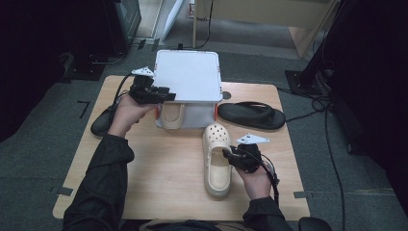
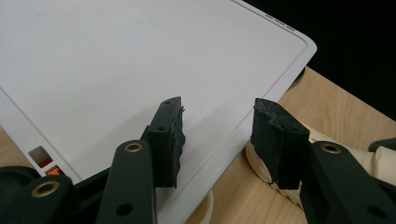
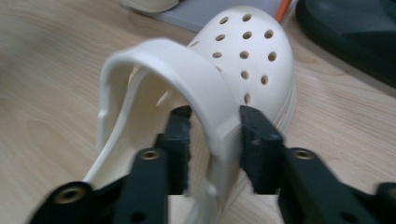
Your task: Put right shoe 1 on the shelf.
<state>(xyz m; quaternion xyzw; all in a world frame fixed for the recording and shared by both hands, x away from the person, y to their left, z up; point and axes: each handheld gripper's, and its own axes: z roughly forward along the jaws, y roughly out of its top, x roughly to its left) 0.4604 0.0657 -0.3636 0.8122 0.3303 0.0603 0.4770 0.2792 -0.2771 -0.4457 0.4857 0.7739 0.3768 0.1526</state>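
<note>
**Clog let go, box lid up**

My right tool (image 3: pixel 212 123) straddles the heel strap of the cream clog (image 1: pixel 217 161) on the bench (image 1: pixel 159 173), jaws slack around it. My left tool (image 2: pixel 217 135), part open, props the white lid (image 1: pixel 188 74). Next: regrip and slide it beside its mate (image 1: pixel 172 115).

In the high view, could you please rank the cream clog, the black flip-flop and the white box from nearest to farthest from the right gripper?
1. Cream clog: right at the right gripper, whose jaws straddle its heel strap.
2. Black flip-flop: on the table beyond the gripper, toward the far right.
3. White box: farthest, at the far middle, by the left gripper.
</note>
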